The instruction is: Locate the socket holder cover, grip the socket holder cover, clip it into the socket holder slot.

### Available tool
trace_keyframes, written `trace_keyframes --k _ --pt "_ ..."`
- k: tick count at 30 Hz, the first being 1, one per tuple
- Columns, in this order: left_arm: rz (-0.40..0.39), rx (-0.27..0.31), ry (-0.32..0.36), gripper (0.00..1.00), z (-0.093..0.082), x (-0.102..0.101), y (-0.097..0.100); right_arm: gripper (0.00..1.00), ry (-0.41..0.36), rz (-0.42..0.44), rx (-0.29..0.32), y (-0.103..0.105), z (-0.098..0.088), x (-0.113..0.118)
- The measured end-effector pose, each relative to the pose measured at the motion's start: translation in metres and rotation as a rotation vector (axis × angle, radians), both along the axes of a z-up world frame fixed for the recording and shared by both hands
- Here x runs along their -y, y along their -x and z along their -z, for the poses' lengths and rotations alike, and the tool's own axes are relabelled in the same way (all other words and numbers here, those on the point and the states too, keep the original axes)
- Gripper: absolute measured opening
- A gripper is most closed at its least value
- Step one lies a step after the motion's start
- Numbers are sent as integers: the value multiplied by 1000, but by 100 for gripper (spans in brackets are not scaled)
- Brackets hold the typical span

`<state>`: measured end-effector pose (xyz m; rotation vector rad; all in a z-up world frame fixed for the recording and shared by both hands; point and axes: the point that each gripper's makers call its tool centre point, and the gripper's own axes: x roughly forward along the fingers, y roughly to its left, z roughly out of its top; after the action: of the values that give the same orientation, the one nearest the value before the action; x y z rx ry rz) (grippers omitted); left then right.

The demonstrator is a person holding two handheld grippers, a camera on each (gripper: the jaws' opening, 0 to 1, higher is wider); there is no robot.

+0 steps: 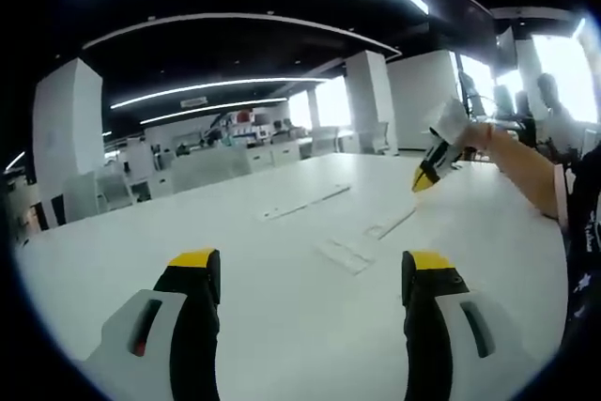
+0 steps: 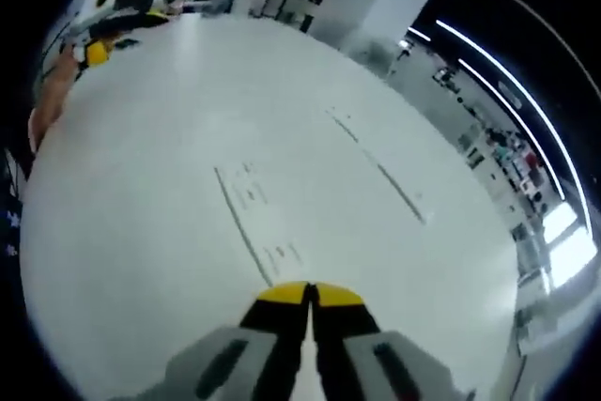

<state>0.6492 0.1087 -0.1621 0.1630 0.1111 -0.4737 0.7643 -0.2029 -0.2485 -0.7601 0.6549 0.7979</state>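
Nothing is gripped yet. The left tool [image 1: 312, 274] hangs released, jaws wide, over the white tabletop [image 1: 282, 326]. At its one o'clock lie two long white strips, likely the socket holder cover [image 1: 387, 224] and socket holder [image 1: 305, 203], unclipped. The right tool [image 2: 309, 295] is clenched empty above them; nothing blocks.
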Motion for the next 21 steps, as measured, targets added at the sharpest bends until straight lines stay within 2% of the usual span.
trace_keyframes --k 4,7,11,21 --pt "-4 13 6 78 -3 0 0 4 -32 11 -13 3 2 3" --pt "-10 6 7 78 -1 1 -1 4 -32 4 3 0 3 4" --pt "-12 6 23 78 -2 2 -3 4 -53 -13 1 -1 3 -3" --pt "-21 9 50 78 -6 0 -7 4 -26 18 -17 -13 13 7"
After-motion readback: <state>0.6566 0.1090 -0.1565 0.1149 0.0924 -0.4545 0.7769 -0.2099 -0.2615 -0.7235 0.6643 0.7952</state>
